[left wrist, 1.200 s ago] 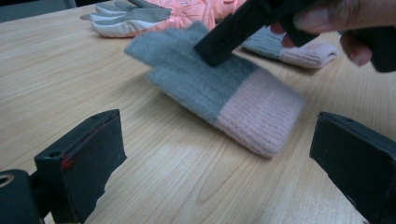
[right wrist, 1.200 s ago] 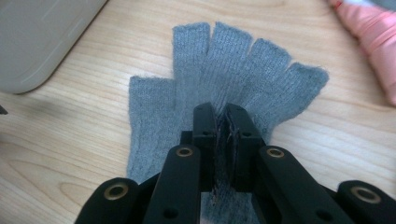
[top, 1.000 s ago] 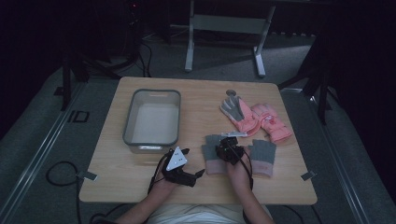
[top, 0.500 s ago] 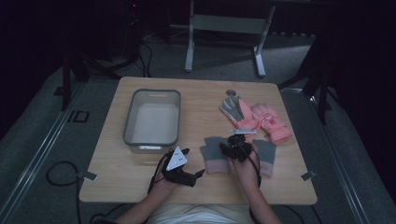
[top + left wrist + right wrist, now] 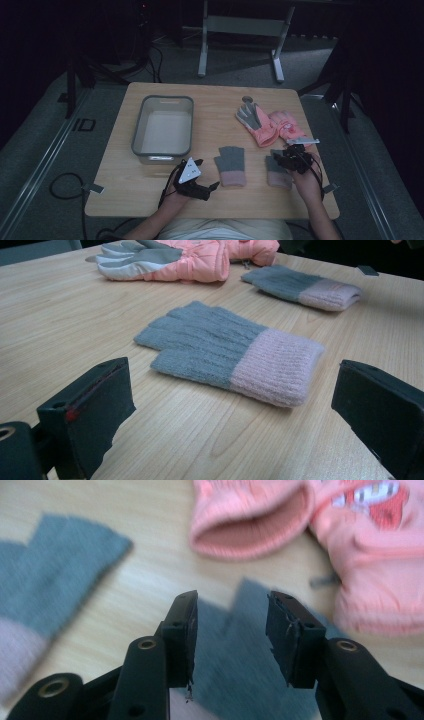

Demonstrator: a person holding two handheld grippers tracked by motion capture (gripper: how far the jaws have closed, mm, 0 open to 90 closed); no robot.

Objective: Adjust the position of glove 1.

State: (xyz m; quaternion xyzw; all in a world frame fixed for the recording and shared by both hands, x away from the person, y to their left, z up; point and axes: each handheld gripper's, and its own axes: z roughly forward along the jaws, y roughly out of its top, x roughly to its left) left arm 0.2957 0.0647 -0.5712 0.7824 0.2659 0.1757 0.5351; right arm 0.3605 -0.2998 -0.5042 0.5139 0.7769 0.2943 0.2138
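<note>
Releasing right-hand grey knit glove with pink cuff (image 5: 278, 172) lower right, right gripper (image 5: 231, 625) jaws just opening, empty; left gripper (image 5: 196, 181) apart, idle; lift clear before retreating.

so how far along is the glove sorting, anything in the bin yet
Done: the two grey knit gloves lie flat and apart, one by the left gripper, the other under the right gripper. In hand: the right gripper's jaws have just been opening above that glove, nothing clamped between them. Left: the bin holds no gloves, and the pink gloves lie overlapping at the far right.
</note>
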